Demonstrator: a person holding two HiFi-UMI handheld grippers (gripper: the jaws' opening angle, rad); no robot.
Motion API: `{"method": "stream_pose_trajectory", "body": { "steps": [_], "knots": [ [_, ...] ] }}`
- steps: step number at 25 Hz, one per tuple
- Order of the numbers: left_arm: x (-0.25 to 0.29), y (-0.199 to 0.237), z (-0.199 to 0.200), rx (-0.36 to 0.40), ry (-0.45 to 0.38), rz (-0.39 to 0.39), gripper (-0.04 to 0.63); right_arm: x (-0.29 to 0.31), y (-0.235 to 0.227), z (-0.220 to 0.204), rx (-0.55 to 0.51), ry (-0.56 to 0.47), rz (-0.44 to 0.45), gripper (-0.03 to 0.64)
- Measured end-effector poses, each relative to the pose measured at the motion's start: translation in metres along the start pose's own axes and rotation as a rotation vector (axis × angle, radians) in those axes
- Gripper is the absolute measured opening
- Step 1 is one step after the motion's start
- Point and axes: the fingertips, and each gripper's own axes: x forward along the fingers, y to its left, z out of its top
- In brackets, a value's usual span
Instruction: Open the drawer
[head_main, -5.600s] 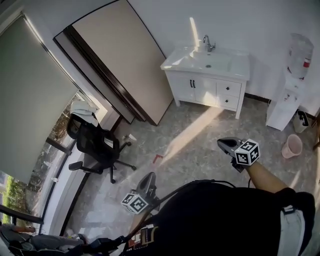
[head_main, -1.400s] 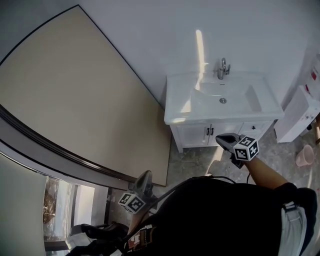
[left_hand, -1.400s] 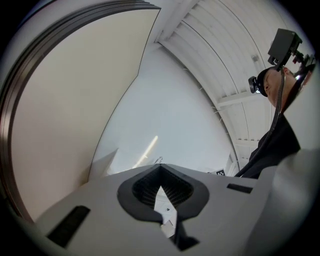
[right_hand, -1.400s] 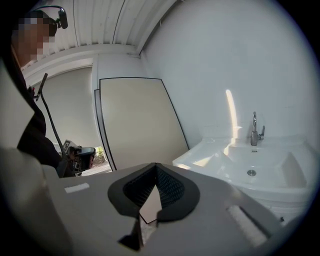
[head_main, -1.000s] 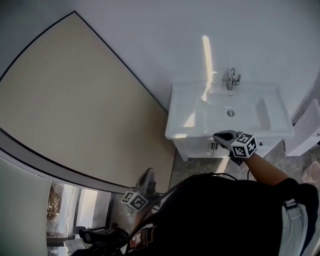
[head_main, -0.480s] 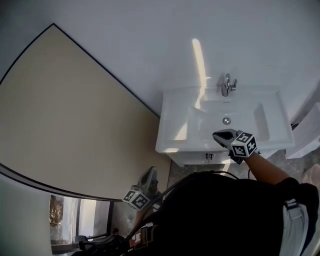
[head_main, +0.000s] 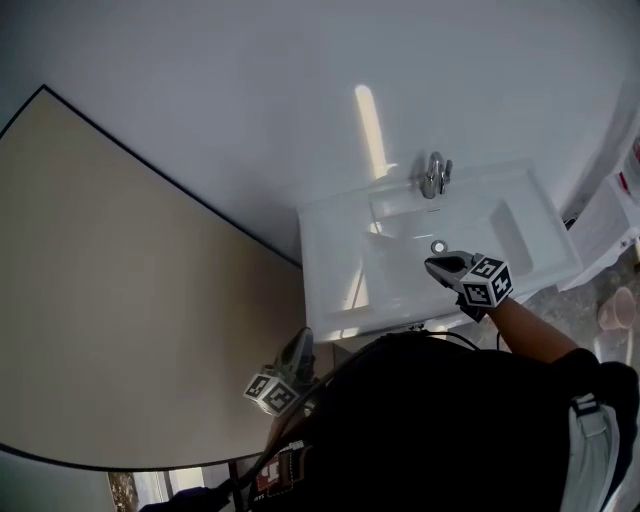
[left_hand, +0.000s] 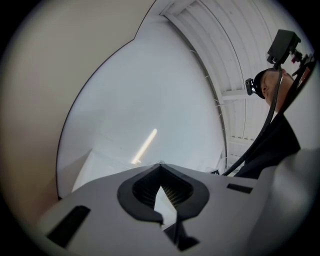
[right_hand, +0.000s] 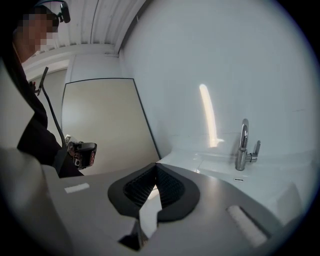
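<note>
R gripper (head_main: 434, 265) by sink (head_main: 330, 255); jaws together

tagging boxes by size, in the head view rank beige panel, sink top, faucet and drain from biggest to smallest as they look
1. beige panel
2. sink top
3. faucet
4. drain
The panel runs off the frame's edge, so only its visible part is ranked.
</note>
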Motion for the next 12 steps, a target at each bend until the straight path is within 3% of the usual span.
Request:
{"method": "stream_pose_trajectory", "body": {
  "steps": [8,12],
  "knots": [
    [0.065,0.081,0.058,-0.02,0.103,-0.197,-0.009,0.035,-0.015,0.035,0.065,-0.051,-0.206,0.002],
    [0.108,0.101,0.046,-0.058,0.19,-0.319,-0.009,0.033,-0.019,0.029,0.109,-0.059,-0.304,0.002]
  ]
}}
